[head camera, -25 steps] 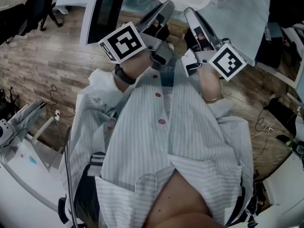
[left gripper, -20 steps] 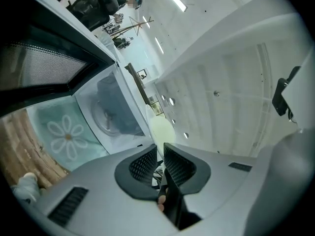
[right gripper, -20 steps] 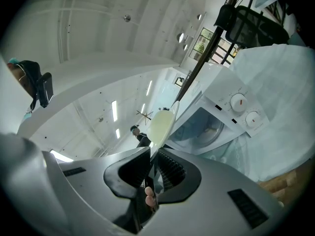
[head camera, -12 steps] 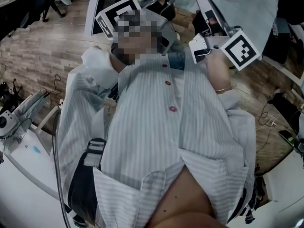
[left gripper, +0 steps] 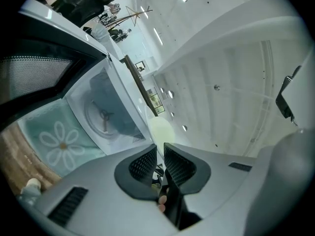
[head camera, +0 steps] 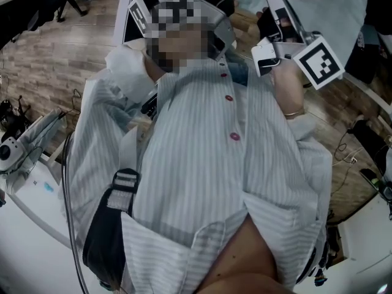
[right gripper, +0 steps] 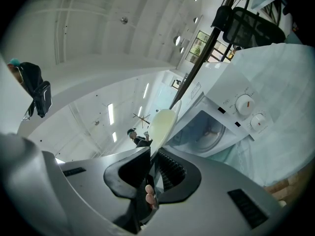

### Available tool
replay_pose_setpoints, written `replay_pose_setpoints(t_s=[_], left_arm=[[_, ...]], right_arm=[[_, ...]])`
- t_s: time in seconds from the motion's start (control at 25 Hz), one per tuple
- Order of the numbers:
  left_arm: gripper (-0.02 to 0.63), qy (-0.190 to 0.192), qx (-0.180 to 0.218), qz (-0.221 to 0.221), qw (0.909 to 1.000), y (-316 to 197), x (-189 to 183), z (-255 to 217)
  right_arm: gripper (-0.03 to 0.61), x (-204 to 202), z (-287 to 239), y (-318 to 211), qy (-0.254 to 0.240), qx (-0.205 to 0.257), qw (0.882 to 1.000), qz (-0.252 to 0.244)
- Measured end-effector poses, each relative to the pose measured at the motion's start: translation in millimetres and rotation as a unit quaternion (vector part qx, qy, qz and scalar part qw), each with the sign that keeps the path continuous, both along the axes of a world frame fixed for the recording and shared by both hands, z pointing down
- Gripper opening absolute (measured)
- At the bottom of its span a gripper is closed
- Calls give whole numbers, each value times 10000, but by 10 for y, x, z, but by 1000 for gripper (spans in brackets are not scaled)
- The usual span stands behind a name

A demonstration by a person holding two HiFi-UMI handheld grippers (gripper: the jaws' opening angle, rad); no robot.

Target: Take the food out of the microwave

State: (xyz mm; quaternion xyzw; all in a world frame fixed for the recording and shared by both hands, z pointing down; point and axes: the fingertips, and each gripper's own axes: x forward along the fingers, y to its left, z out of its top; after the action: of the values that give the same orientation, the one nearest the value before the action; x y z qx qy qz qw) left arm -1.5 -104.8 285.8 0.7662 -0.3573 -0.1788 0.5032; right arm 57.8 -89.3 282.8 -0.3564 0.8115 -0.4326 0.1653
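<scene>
Both grippers are clenched on the pale plate (right gripper: 162, 124): our left gripper (left gripper: 160, 150) on one rim, our right gripper (right gripper: 152, 154) on the opposite one, so it spans between them, equally near each. Farther off the microwave (left gripper: 96, 90) stands open, its turntable (left gripper: 103, 116) bare; the plate is out and should travel away from it.

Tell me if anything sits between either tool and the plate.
Nothing visible does. The left tool and the right tool each clamp the plate by its rim, and the plate is outside the open microwave.
</scene>
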Motion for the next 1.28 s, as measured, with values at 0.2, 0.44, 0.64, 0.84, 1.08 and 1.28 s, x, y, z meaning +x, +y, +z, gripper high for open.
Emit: replay_pose_setpoints(t_s=[0.2, 0.44, 0.64, 0.84, 1.08, 1.28], left_arm=[[51, 21, -67, 55, 10000, -141, -54, 62], [51, -1, -120, 65, 9999, -128, -41, 84], [51, -20, -162, 38, 9999, -133, -44, 114], [51, -23, -178, 32, 9998, -136, -43, 141], [51, -17, -201, 50, 9998, -141, -46, 151], [51, -17, -204, 82, 9998, -145, -37, 154]], right_arm=[[69, -62, 54, -134, -25, -31, 10000, 42], [67, -54, 68, -121, -60, -67, 10000, 31], [67, -55, 92, -128, -69, -87, 9999, -6], [67, -51, 115, -135, -55, -91, 9999, -20], [66, -53, 130, -135, -42, -121, 9999, -21], [66, -40, 136, -133, -51, -138, 9999, 22]])
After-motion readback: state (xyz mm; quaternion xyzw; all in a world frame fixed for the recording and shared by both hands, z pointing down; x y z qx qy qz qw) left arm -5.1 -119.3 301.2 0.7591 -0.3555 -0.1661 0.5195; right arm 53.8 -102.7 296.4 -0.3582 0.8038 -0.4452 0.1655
